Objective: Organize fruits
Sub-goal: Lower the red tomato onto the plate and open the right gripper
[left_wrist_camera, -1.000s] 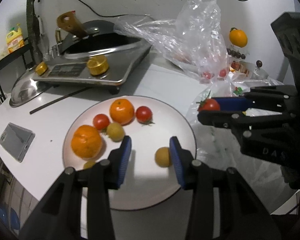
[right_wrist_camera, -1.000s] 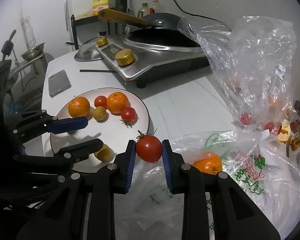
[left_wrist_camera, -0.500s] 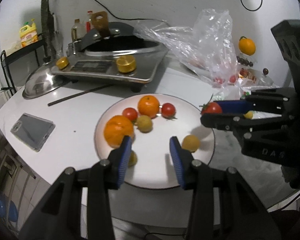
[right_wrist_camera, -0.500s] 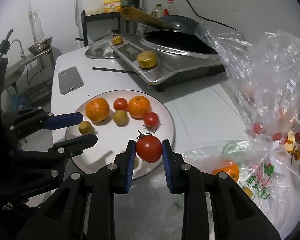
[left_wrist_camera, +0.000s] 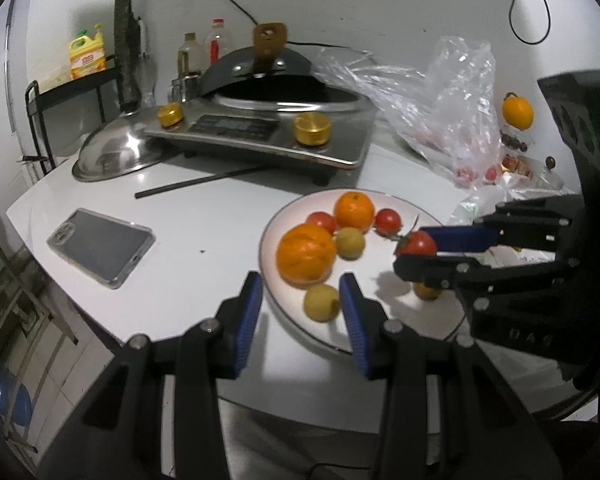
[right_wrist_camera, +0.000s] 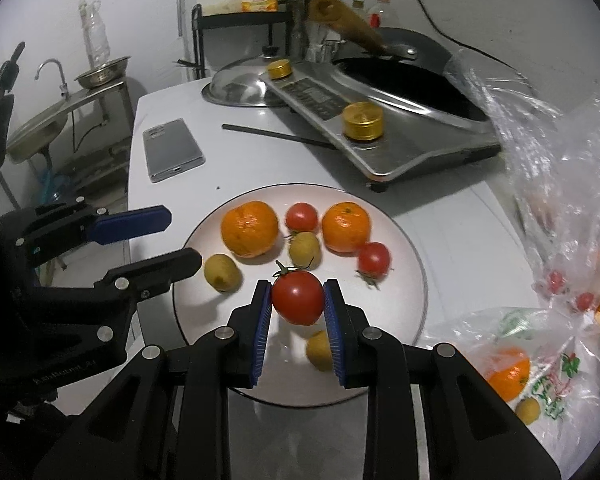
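Note:
A white plate (right_wrist_camera: 402, 300) holds two oranges (right_wrist_camera: 250, 228), two small red tomatoes (right_wrist_camera: 301, 217) and three small yellow-green fruits (right_wrist_camera: 222, 272). My right gripper (right_wrist_camera: 297, 292) is shut on a larger red tomato (right_wrist_camera: 298, 300) with its green stalk, held just above the plate's near half. In the left wrist view the same tomato (left_wrist_camera: 418, 243) hangs over the plate (left_wrist_camera: 376, 254) in the right gripper (left_wrist_camera: 412, 254). My left gripper (left_wrist_camera: 300, 284) is open over the plate's left rim; nothing is pinched between its pads. A yellow-green fruit (left_wrist_camera: 320, 302) lies below it.
An induction cooker with a wok (right_wrist_camera: 380, 128) stands behind the plate, with a steel lid (right_wrist_camera: 236, 88) to its left. A phone (right_wrist_camera: 173, 149) and a black stick (right_wrist_camera: 280, 136) lie on the white table. Plastic bags (right_wrist_camera: 560, 200) with more fruit crowd the right side.
My right gripper carried the tomato leftward from over the plastic bag to over the plate. My left gripper also shifted left, from the plate's middle to its left rim.

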A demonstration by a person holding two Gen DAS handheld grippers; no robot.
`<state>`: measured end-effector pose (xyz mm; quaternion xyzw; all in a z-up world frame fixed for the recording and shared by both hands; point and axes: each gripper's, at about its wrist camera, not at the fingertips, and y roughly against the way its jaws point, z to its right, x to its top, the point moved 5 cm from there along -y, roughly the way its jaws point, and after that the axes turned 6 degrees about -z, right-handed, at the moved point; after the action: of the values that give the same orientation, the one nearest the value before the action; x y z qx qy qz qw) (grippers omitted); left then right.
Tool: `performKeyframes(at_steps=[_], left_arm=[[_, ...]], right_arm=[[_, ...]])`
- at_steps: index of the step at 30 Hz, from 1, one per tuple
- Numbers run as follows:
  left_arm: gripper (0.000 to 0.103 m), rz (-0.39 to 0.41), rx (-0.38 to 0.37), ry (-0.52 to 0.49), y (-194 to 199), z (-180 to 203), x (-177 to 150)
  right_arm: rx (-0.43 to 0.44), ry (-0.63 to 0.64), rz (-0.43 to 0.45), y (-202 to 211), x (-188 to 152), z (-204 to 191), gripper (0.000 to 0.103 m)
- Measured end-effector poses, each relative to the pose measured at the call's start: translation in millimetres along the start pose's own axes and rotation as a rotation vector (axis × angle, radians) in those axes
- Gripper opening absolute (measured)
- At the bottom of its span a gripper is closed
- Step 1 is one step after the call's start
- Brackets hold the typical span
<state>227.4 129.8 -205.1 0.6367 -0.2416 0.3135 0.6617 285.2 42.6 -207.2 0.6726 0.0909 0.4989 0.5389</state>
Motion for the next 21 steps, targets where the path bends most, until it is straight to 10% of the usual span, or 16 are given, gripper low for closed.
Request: performKeyframes(at_steps=[21], left_arm=[[0.041,-0.026,0.017,0.044,-16.7,-27.5,-4.2]], right_arm=[[0.042,0.024,-0.088,-41.9,2.1,-14.4,0.028]])
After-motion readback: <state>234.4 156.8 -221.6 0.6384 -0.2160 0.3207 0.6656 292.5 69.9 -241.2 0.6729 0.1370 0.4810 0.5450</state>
